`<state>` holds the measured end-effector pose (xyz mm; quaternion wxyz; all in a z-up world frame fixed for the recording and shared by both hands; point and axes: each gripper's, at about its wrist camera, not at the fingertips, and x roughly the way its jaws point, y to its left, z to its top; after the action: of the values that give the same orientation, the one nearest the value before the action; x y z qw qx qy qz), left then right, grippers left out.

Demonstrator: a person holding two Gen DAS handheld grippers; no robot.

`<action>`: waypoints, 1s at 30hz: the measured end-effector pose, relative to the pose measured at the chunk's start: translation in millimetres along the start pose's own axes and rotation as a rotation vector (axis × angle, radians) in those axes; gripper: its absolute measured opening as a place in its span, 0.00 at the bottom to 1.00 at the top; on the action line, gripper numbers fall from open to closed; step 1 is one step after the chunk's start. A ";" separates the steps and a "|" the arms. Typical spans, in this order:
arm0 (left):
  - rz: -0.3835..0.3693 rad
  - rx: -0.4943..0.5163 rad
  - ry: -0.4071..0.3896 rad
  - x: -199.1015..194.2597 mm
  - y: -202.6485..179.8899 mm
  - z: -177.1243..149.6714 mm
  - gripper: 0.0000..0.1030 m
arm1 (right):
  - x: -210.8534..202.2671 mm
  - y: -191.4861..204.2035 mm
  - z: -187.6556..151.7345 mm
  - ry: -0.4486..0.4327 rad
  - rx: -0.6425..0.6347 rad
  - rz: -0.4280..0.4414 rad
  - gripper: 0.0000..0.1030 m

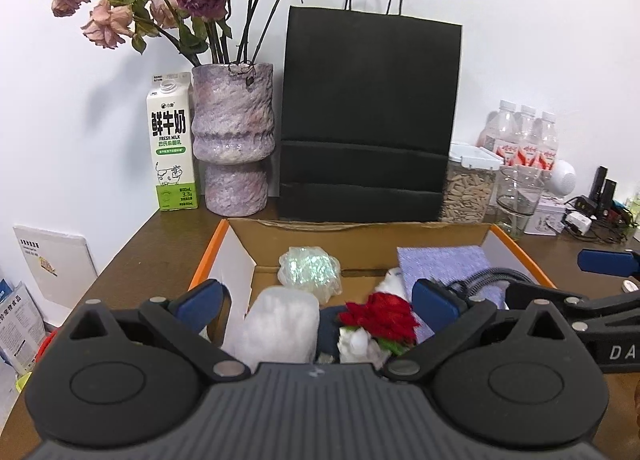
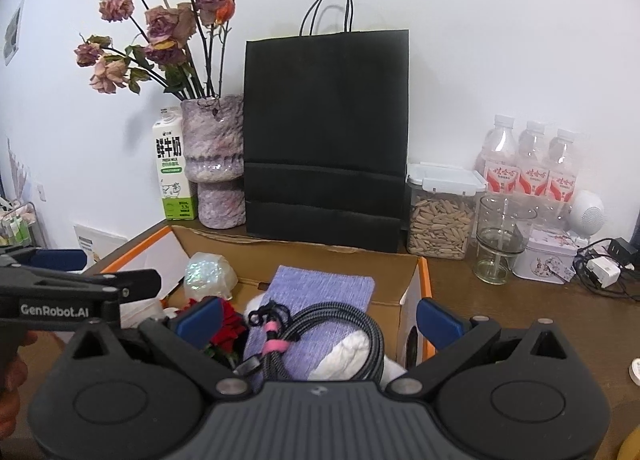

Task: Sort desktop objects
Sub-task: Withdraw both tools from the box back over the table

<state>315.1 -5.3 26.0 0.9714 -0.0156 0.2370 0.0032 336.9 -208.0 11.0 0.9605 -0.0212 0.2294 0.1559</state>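
Brown desk [image 2: 500, 308] against white wall [image 2: 480, 40]; cardboard box [image 2: 320, 256] central.

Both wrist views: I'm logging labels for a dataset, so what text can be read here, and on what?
"鲜牛奶" and "FRESH MILK": white-and-green milk carton.
"3.3g": same carton's green base band; the other print there is too small to read.
"GenRobot.AI": black arm of the left gripper.
"DA", cut off by the frame edge: black body of the right gripper.
Red labels on the clear plastic water bottles: blurred.
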 end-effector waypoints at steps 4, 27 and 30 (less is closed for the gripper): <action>-0.006 0.007 0.002 -20.4 -2.2 -9.0 1.00 | -20.1 5.6 -6.4 -0.001 0.003 0.005 1.00; 0.006 0.029 -0.005 -175.7 -2.9 -91.6 1.00 | -170.1 57.3 -93.0 -0.016 0.067 0.041 1.00; 0.013 0.030 -0.006 -188.4 -3.1 -99.9 1.00 | -183.4 62.7 -102.0 -0.009 0.074 0.037 1.00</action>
<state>101.9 -11.3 24.2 0.9722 0.0004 0.2341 0.0063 118.0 -212.9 3.8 0.9586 0.0195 0.2313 0.1652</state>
